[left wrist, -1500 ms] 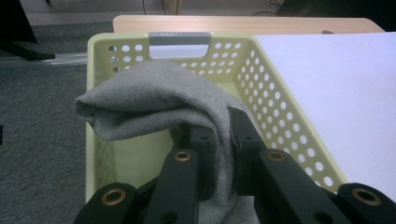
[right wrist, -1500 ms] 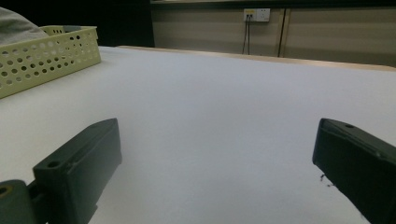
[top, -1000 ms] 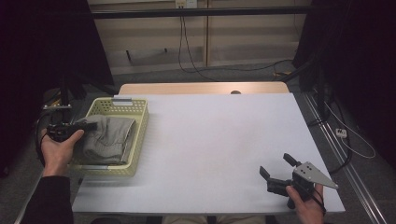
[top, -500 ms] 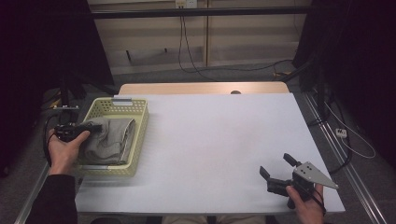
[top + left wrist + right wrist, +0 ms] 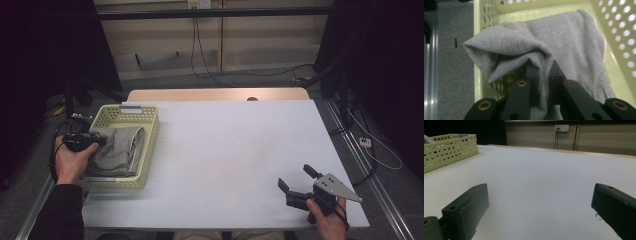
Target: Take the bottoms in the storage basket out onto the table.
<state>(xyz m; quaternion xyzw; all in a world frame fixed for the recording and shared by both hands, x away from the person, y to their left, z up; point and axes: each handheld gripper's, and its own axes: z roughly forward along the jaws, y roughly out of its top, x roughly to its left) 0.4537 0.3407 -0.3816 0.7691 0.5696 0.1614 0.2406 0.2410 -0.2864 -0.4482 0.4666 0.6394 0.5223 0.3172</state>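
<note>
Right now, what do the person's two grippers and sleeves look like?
Both grippers are black. The right gripper has two blocky, flat-faced jaws and a grey three-cornered plate on top with small holes. The left gripper has black linkage bars with brass-coloured pivot rings, and a black cable loops from it. The person's left arm wears a dark sleeve.

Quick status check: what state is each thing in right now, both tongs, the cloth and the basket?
Left tongs: shut on a fold of the grey cloth, at the basket's left edge.
Right tongs: open, holding nothing, low over the white table.
Grey cloth: bunched, lying in the basket, one fold lifted.
Yellow basket: upright on the table, holding the cloth.
</note>
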